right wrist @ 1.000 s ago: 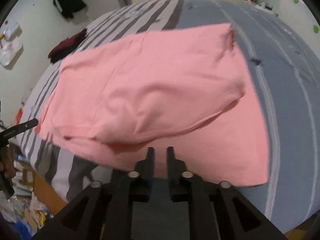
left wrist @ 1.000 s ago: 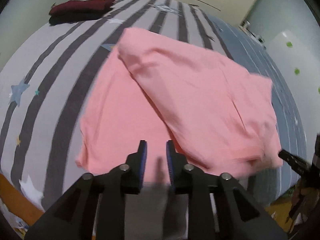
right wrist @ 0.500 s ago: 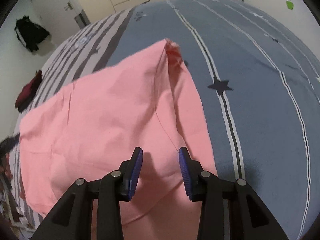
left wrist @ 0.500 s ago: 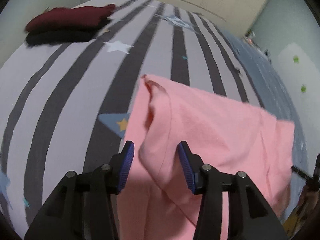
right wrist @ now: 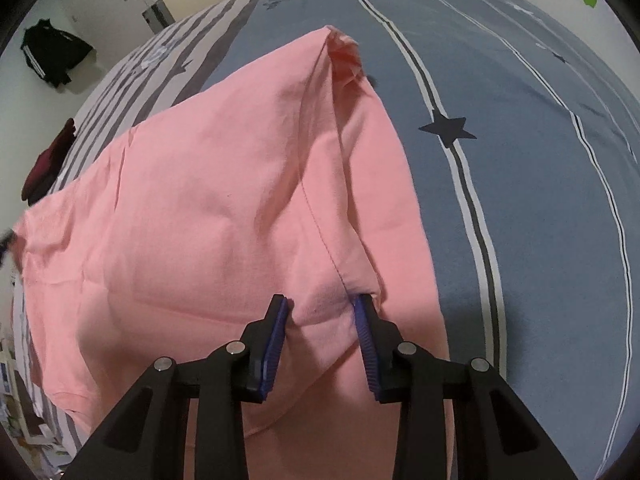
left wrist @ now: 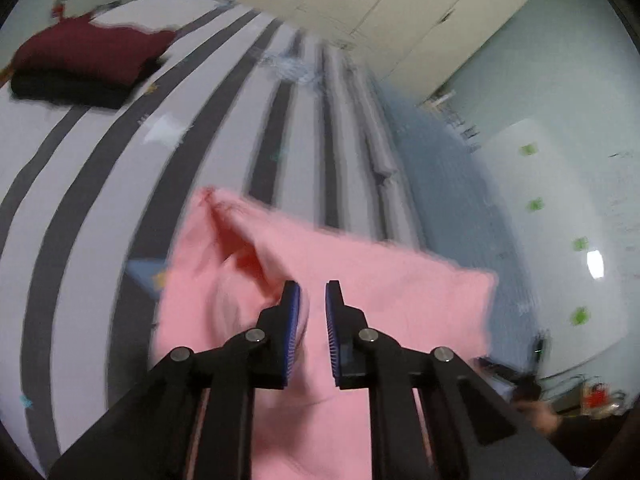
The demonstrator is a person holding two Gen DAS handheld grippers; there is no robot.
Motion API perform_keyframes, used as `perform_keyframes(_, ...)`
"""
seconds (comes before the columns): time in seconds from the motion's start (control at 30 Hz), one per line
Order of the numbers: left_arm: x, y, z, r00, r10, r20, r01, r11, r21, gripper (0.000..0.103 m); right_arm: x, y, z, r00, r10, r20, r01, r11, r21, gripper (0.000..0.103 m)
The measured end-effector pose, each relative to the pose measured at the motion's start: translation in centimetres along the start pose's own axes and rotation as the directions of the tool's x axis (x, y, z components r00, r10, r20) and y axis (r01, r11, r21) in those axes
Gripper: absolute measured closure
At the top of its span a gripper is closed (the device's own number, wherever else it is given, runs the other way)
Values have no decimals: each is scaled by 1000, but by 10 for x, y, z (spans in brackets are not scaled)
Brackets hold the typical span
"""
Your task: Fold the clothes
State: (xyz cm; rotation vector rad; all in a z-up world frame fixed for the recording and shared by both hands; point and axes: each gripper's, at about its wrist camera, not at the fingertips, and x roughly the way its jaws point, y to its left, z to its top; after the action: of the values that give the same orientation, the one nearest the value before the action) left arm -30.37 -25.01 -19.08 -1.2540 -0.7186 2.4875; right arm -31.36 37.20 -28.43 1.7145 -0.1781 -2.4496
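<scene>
In the left wrist view, a dark red folded garment (left wrist: 86, 54) sits on a black one at the upper left of the frame, on the grey-and-white striped side of the bed (left wrist: 100, 184). The pink garment (left wrist: 360, 280) fills the lower centre, blurred, one corner poking up toward mid-frame. The left hand-held gripper (left wrist: 312, 304) sits at bottom centre with its blue pads a narrow gap apart and closing; pink cloth lies under and behind them, but whether any fabric is pinched between them I cannot tell. Cupboard doors (left wrist: 400, 12) stand at the upper right.

In the right wrist view, a black jacket (right wrist: 52, 54) hangs on the wall at the upper left. The pink garment (right wrist: 208, 208) spreads over the left and centre, a seam running down its middle, on the bed's blue side (right wrist: 540, 160) with its dark star at right. The right hand-held gripper (right wrist: 322, 312), bottom centre, has its jaws closing around a raised bunch of pink fabric; both pads touch it.
</scene>
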Motion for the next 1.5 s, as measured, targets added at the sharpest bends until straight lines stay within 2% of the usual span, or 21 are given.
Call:
perform_keyframes(0.07,-9,1,-5,999,43,19,-44,999,21,87,-1,-1,-1,1000,-3,0,3,1000,1,72)
perform_keyframes(0.1,-8,8,-13,995,95,0,-95,995,12,83,-1,-2,-1,1000,-3,-1,3,1000,5,72)
perform_keyframes(0.2,1,32,-43,968,235,-85,-236,972,-6,78,-1,-4,-3,1000,-1,-1,1,1000,25,72)
perform_keyframes(0.27,9,42,-66,938,320,-133,-320,947,26,76,-1,-4,-4,1000,2,1,-2,999,34,72)
perform_keyframes(0.3,13,48,-74,930,335,-149,-335,942,26,75,-2,-4,-4,1000,4,2,-4,999,35,72)
perform_keyframes(0.37,21,58,-87,921,347,-176,-350,937,16,75,-3,-5,-6,1000,8,4,-8,1000,29,72)
perform_keyframes(0.43,28,61,-92,930,325,-175,-330,944,1,73,-4,-5,-8,1000,11,5,-11,1000,13,72)
perform_keyframes(0.6,39,46,-91,945,302,-126,-297,953,54,73,-6,-1,-12,1000,4,12,-4,999,-53,71)
perform_keyframes(0.73,58,53,-93,917,360,-171,-356,933,54,73,-7,4,-13,1000,-5,18,7,996,-94,71)
perform_keyframes(0.8,59,55,-94,922,350,-163,-350,936,32,73,-5,5,-14,1000,-9,13,10,995,-100,71)
perform_keyframes(0.87,58,51,-94,922,356,-152,-351,934,60,81,-3,10,-12,1000,-11,8,12,995,-101,71)
perform_keyframes(0.9,55,46,-92,923,358,-144,-352,934,68,93,-3,14,-10,1000,-14,7,15,994,-108,71)
perform_keyframes(0.93,51,41,-89,924,359,-134,-352,933,73,96,-3,15,-12,1000,-17,6,17,993,-116,71)
perform_keyframes(0.97,39,31,-83,935,339,-107,-334,940,65,96,-4,17,-14,1000,-20,5,20,992,-124,72)
perform_keyframes(1.07,-9,-1,-66,967,253,13,-253,967,38,97,-6,16,-17,1000,-28,7,29,991,-133,81)
perform_keyframes(1.13,-46,-14,-61,969,220,115,-224,975,16,95,-7,16,-20,1000,-28,7,29,992,-122,81)
perform_keyframes(1.17,-55,-9,-63,966,229,117,-230,973,-1,94,-9,18,-24,1000,-27,7,28,993,-118,81)
perform_keyframes(1.23,-62,1,-74,959,271,88,-269,963,-28,88,-9,19,-22,1000,-30,9,31,993,-114,81)
perform_keyframes(1.33,-46,20,-107,935,351,-57,-354,934,-46,87,-10,24,-26,999,-35,10,36,995,-98,81)
perform_keyframes(1.5,-3,32,-137,917,352,-188,-365,931,-34,87,-5,32,-20,999,-36,10,37,995,-94,81)
